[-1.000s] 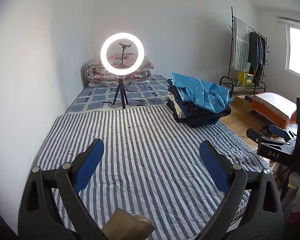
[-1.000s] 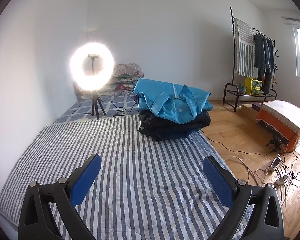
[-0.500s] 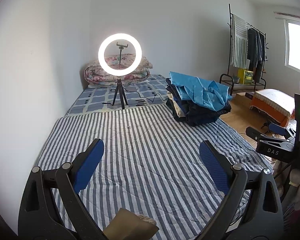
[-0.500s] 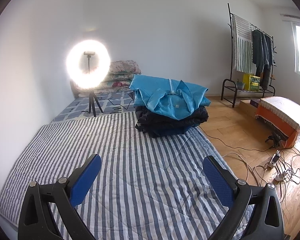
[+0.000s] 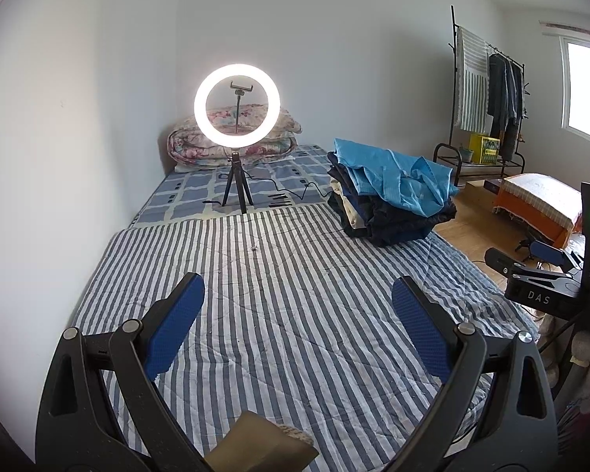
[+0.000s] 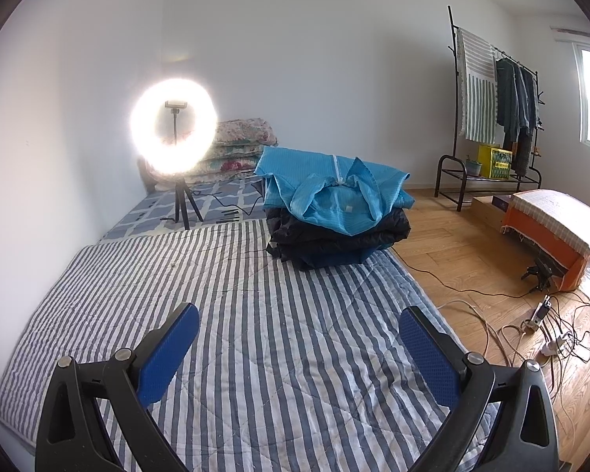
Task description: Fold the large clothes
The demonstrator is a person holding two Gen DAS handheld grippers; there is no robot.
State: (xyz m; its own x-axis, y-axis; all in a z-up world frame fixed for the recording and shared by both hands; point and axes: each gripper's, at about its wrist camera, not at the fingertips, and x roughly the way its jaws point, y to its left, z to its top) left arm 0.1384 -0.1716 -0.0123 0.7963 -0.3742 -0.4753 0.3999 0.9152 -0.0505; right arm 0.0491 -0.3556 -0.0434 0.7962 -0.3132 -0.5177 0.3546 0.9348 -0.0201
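Nearest the viewer, the left gripper [image 5: 298, 305] is hovering over a striped quilt [image 5: 295, 314] with its blue fingers spread wide and nothing between them. The right gripper [image 6: 299, 332] is hanging likewise, fingers wide apart and empty, over the same bare stretch of quilt.

Farther off, at about one o'clock in both views, a pile of clothes [image 6: 334, 220] is sitting at the quilt's far right corner, a blue jacket [image 6: 334, 188] lying on top of dark garments. The pile is looking stacked, though how neatly each piece is folded cannot be told. This is fitting either clothes waiting to be folded or a finished stack.

At eleven o'clock, beyond the quilt, a ring light [image 5: 236, 110] is glowing.
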